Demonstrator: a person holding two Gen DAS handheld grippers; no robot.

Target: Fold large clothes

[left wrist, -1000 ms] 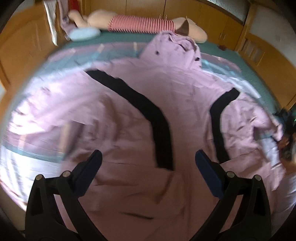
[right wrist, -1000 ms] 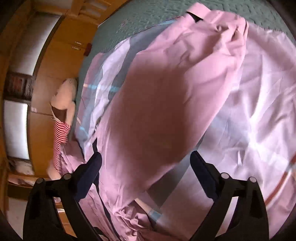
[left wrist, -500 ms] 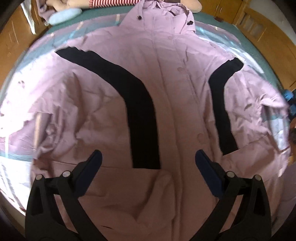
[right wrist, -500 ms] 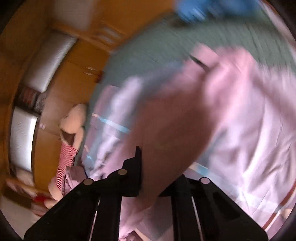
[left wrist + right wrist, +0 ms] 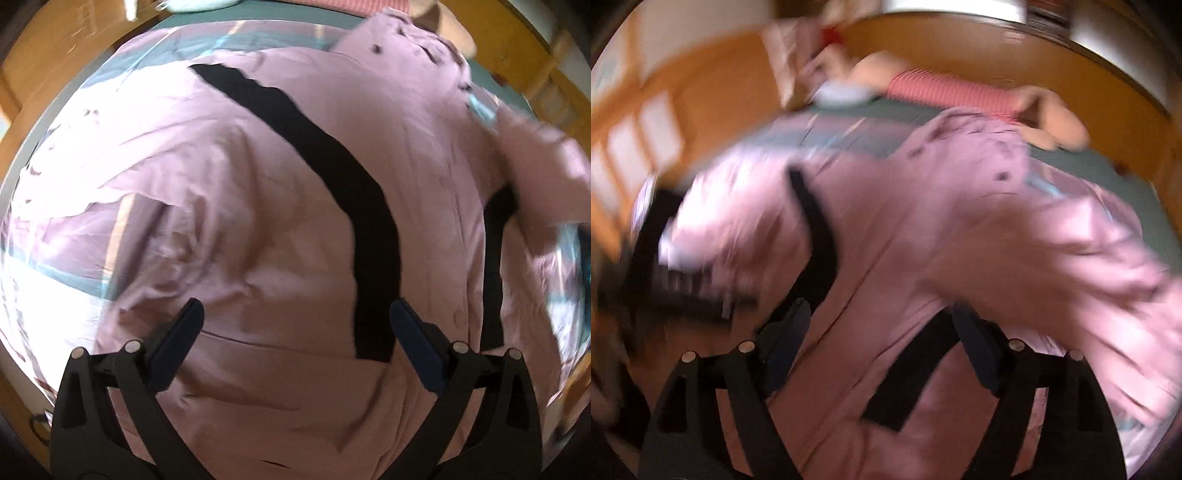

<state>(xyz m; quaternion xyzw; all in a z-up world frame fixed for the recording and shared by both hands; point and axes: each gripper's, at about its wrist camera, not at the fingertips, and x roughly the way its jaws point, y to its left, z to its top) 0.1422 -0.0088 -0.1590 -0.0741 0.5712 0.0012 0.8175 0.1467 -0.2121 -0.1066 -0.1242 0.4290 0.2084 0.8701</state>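
A large pink jacket (image 5: pixel 258 184) with black stripes (image 5: pixel 332 166) lies spread front-up on the bed. My left gripper (image 5: pixel 295 325) hovers open over its lower front, with nothing between the fingers. One pink sleeve (image 5: pixel 546 166) is folded in over the jacket's right side. The right wrist view is blurred by motion. In it the jacket (image 5: pixel 923 221) runs under my right gripper (image 5: pixel 882 332), whose jaws are opening and hold nothing. The folded sleeve (image 5: pixel 1071 258) lies to the right of them.
A plush toy in a red striped top (image 5: pixel 945 88) and a pale blue pillow (image 5: pixel 838 94) lie at the head of the bed. The teal bedspread (image 5: pixel 849 114) shows around the jacket. Wooden cabinets (image 5: pixel 55 48) border the bed.
My right gripper shut on the pink sleeve, swung it across the jacket while rolling over, and now has its jaws apart. My left gripper has sunk closer to the jacket.
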